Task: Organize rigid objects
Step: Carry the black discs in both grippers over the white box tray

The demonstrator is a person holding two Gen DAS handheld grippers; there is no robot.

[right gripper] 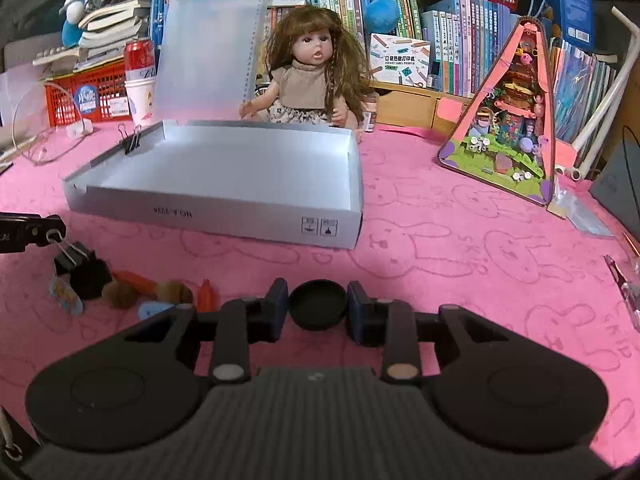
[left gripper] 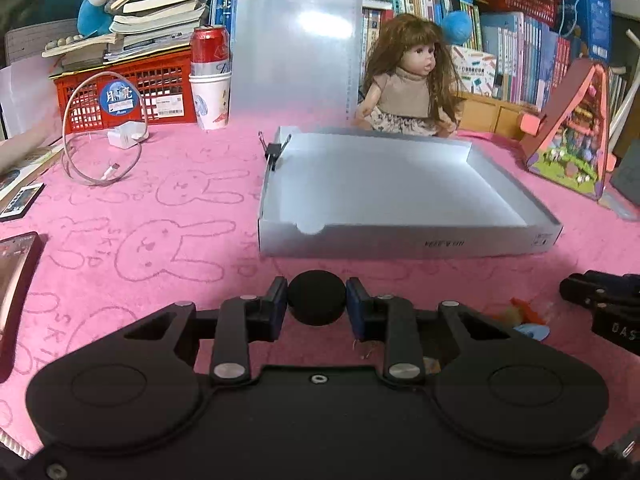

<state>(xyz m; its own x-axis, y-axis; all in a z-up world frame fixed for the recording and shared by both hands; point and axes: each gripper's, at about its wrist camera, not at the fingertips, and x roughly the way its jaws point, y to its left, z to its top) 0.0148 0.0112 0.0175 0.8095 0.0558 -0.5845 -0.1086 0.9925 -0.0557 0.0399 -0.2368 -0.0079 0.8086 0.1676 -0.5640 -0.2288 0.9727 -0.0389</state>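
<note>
My left gripper (left gripper: 317,300) is shut on a round black cap (left gripper: 317,298), low over the pink cloth in front of the open silver box (left gripper: 400,236). My right gripper (right gripper: 318,304) is shut on a round black lid (right gripper: 318,310), its hollow side up, in front of the same box (right gripper: 224,216). A black binder clip (right gripper: 70,258), a black block (right gripper: 91,278), orange pieces (right gripper: 134,282) and brown pompoms (right gripper: 120,294) lie in a pile left of the right gripper. The left gripper's tip (right gripper: 36,232) shows at that pile's edge.
A doll (left gripper: 408,80) sits behind the box, whose clear lid (left gripper: 296,48) stands upright. A binder clip (left gripper: 274,150) grips the box's far left corner. A red basket (left gripper: 120,96), a can in a cup (left gripper: 210,80), a cable (left gripper: 100,140) and a pink triangular toy house (right gripper: 516,120) surround it.
</note>
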